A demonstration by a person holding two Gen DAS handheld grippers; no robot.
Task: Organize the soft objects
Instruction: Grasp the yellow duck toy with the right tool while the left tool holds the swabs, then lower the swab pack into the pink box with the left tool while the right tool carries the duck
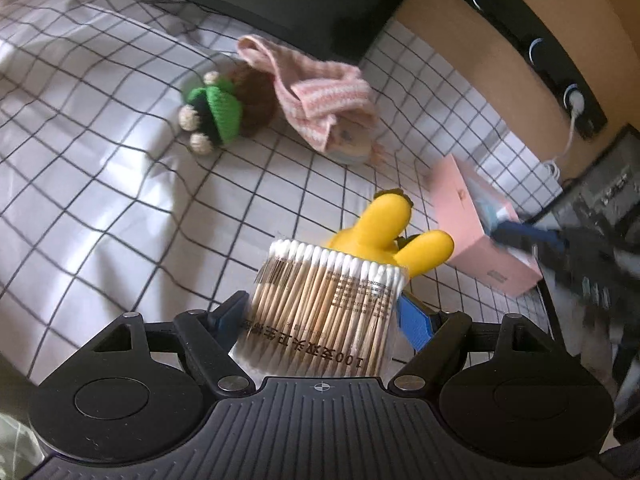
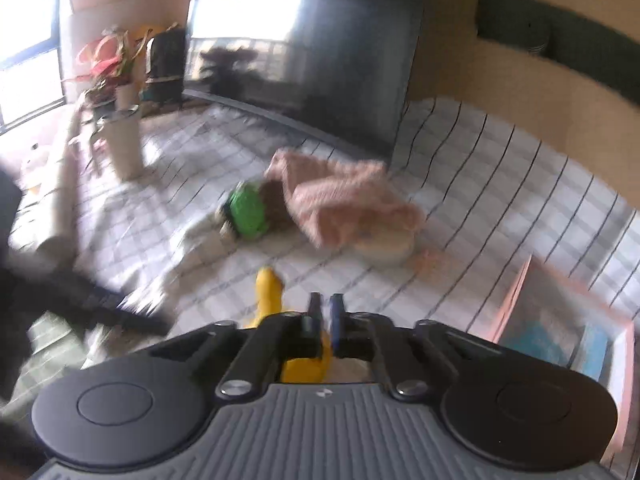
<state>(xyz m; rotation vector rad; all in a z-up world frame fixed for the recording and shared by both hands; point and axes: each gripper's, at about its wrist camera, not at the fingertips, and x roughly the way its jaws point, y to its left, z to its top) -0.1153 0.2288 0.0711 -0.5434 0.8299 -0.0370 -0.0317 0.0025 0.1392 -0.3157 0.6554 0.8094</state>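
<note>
My left gripper (image 1: pixel 320 312) is shut on a clear pack of cotton swabs (image 1: pixel 324 300), held above the checked cloth. A yellow rubber toy (image 1: pixel 384 232) lies just beyond the pack; it also shows under the right gripper (image 2: pixel 272 292). My right gripper (image 2: pixel 326 320) has its fingers nearly together with nothing between them, above the yellow toy. It appears blurred at the right of the left wrist view (image 1: pixel 532 240). A green and brown crocheted toy (image 1: pixel 224 108) (image 2: pixel 248 212) lies next to a pink striped towel (image 1: pixel 320 96) (image 2: pixel 344 192) that covers a small doll (image 1: pixel 352 140).
A pink box (image 1: pixel 472 220) (image 2: pixel 560 320) stands at the right on the checked cloth (image 1: pixel 100 140). A dark screen (image 2: pixel 312 48) stands at the back. A white mug (image 2: pixel 124 144), a plant (image 2: pixel 112 68) and a cardboard tube (image 2: pixel 60 200) are at the left.
</note>
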